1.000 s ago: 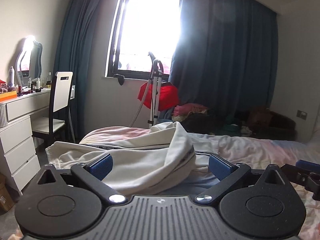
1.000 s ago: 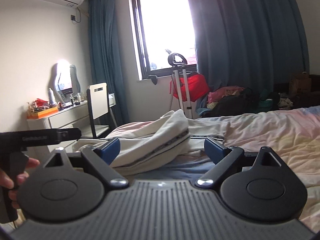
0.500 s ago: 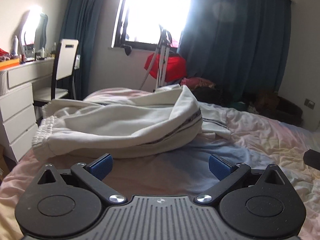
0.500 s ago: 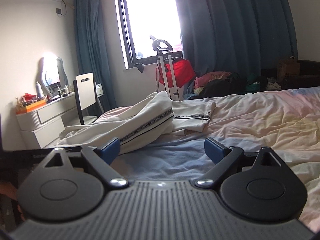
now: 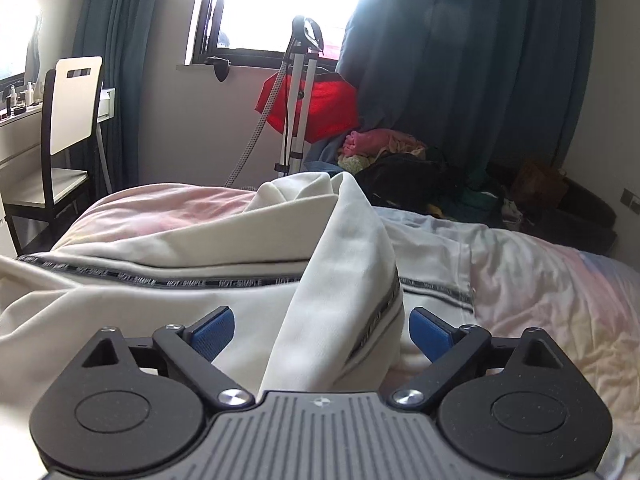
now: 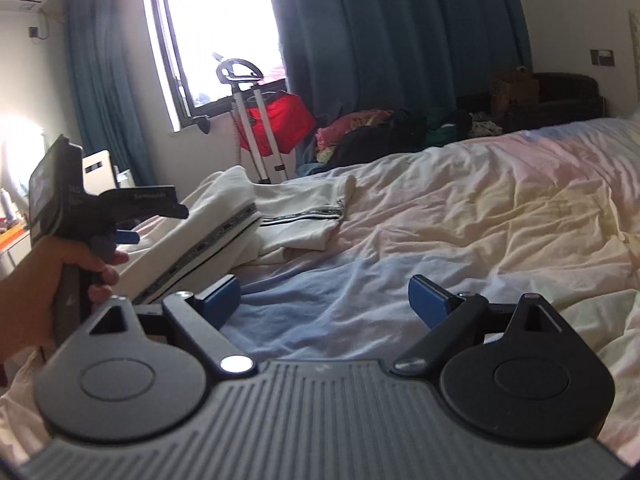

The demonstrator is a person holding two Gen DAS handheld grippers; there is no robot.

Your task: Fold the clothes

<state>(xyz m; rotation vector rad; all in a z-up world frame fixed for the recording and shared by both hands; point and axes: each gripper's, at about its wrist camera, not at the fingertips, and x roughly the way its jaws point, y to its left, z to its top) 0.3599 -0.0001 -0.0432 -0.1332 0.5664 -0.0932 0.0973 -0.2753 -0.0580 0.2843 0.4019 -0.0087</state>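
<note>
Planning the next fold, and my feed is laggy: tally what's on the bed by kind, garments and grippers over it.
Cream-white trousers with a black lettered side stripe: 1
Two-finger grippers with blue pads: 2, the left gripper closing around a raised fold, the right gripper open over bare pastel bedsheet
Total: 3

Left wrist view sat low and close over the white trousers (image 5: 224,312) on the bed (image 5: 540,280), faced the window (image 5: 280,4), right wrist view looked from farther back, shared trousers, bed, window.

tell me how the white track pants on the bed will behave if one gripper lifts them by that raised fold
The white track pants are probably floppy: they lie in soft draped folds, so unheld parts would likely sag. They look light, and may drag across the rumpled bedsheet.
</note>
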